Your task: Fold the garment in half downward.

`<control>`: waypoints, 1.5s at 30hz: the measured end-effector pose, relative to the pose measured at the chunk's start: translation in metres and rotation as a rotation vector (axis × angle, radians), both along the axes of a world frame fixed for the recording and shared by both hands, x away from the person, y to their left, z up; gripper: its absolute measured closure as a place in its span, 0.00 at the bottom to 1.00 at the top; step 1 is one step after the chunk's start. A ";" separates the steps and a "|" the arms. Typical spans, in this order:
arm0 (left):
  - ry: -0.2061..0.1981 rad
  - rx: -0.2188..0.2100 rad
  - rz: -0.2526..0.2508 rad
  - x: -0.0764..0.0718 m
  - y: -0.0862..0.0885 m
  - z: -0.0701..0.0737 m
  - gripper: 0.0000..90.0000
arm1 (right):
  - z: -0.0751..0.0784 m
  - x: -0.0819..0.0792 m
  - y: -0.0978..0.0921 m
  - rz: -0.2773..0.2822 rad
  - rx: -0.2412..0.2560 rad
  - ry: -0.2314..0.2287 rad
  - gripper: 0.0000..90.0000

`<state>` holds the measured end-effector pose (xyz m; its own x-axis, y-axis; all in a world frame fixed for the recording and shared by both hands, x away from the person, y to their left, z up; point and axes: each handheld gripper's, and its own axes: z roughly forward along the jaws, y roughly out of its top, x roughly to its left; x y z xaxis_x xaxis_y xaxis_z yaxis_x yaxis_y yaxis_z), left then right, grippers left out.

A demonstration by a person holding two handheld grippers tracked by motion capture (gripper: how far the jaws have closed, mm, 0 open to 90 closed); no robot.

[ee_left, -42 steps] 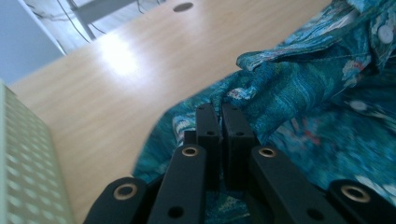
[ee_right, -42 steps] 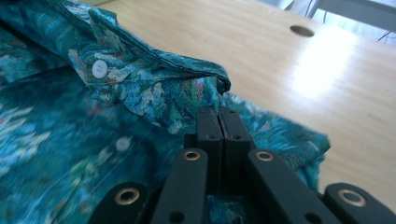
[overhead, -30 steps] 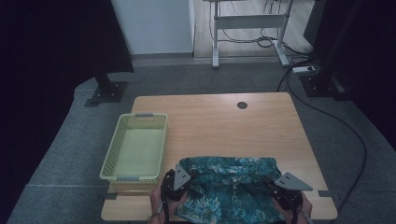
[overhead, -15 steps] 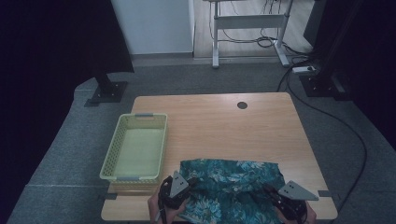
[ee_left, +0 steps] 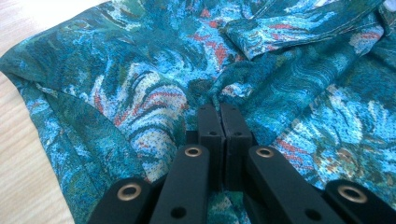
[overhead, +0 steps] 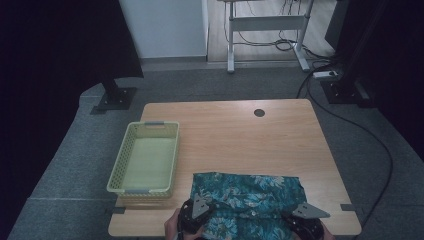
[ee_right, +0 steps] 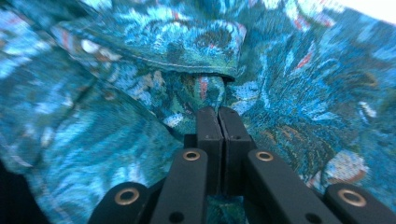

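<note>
Fabric first: the teal floral shirt (overhead: 247, 202) lies along the bench's near edge, right of centre, and it has slid toward you compared with a second ago, when its far hem sat further up the bench. Your left gripper (ee_left: 222, 112) has its fingers (ee_left: 210, 126) pressed together on a pinch of the shirt near its left side; the left gripper view shows cloth bunching right at the tips. Your right gripper (ee_right: 219, 114) is the same, fingers closed with a fold of shirt nipped between them, though that view is blurred. In the high view both grippers sit at the near edge, left (overhead: 192, 220) and right (overhead: 305, 225), each at one end of the garment, lower in frame than half a second ago.

My read: you're dragging or lifting the shirt toward yourself, likely to fold it or ready it for the yellow basket (overhead: 145, 155), which stands empty near the bench's left edge, just beside the shirt's far left corner but apart from it. Shirt is not in the basket yet.
</note>
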<state>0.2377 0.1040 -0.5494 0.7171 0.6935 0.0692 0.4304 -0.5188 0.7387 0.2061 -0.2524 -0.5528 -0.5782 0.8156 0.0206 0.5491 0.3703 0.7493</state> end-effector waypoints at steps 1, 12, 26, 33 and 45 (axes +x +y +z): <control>-0.005 0.009 0.002 0.002 -0.001 0.000 0.99 | -0.001 0.002 0.000 -0.001 0.007 0.001 0.97; 0.027 -0.012 0.053 0.041 -0.010 0.001 0.98 | 0.001 0.046 -0.003 -0.030 -0.020 0.008 0.97; 0.032 -0.017 0.097 0.075 -0.013 0.002 0.99 | -0.001 0.087 0.000 -0.084 -0.005 -0.011 0.96; 0.009 -0.015 0.094 0.076 -0.013 0.001 0.99 | -0.002 0.090 0.004 -0.102 -0.028 -0.041 0.97; -0.058 -0.065 0.062 0.041 -0.002 0.014 0.99 | 0.022 0.043 0.001 -0.073 0.025 -0.155 0.96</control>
<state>0.2786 0.1016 -0.5357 0.6691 0.7406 0.0627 0.4158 -0.4429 0.7943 0.2490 -0.2511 -0.5305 -0.5152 0.8559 -0.0436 0.4509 0.3140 0.8355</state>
